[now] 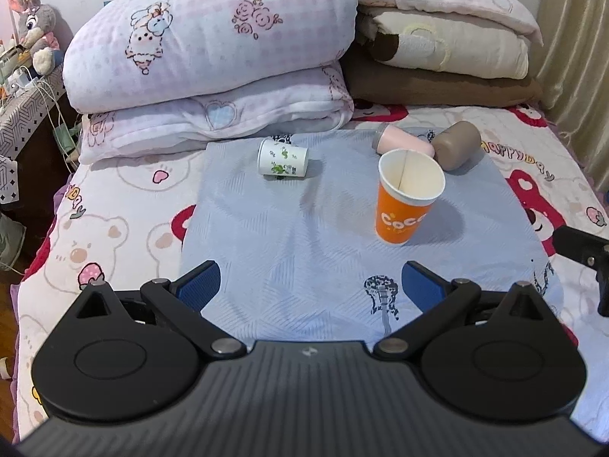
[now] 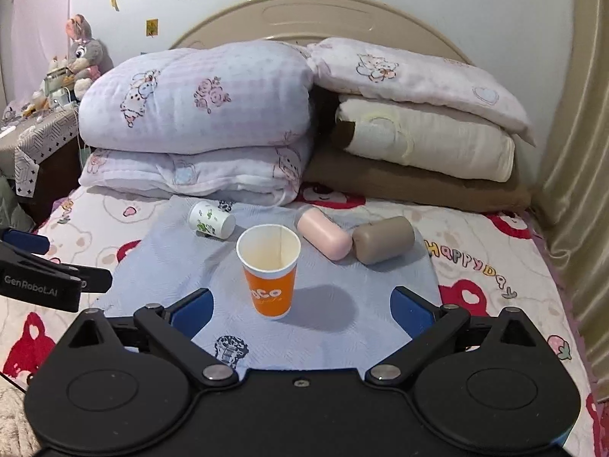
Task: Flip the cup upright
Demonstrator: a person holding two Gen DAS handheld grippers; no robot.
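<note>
An orange paper cup (image 1: pixel 407 202) stands upright, mouth up, on a light blue cloth (image 1: pixel 304 236) on the bed; it also shows in the right wrist view (image 2: pixel 271 272). A white cup with green print (image 1: pixel 282 160) lies on its side at the cloth's far left, also in the right wrist view (image 2: pixel 212 220). A pink cup (image 2: pixel 324 237) and a brown cup (image 2: pixel 382 240) lie on their sides at the far right. My left gripper (image 1: pixel 310 285) is open and empty, short of the cups. My right gripper (image 2: pixel 300 310) is open and empty, the orange cup just ahead between its fingers.
Folded quilts (image 1: pixel 213 49) and stacked pillows (image 1: pixel 449 45) lie behind the cloth. A bedside table (image 1: pixel 23 110) with cables and a plush toy stands at the left. A curtain (image 2: pixel 574 190) hangs at the right. The other gripper shows at each view's edge (image 2: pixel 42 278).
</note>
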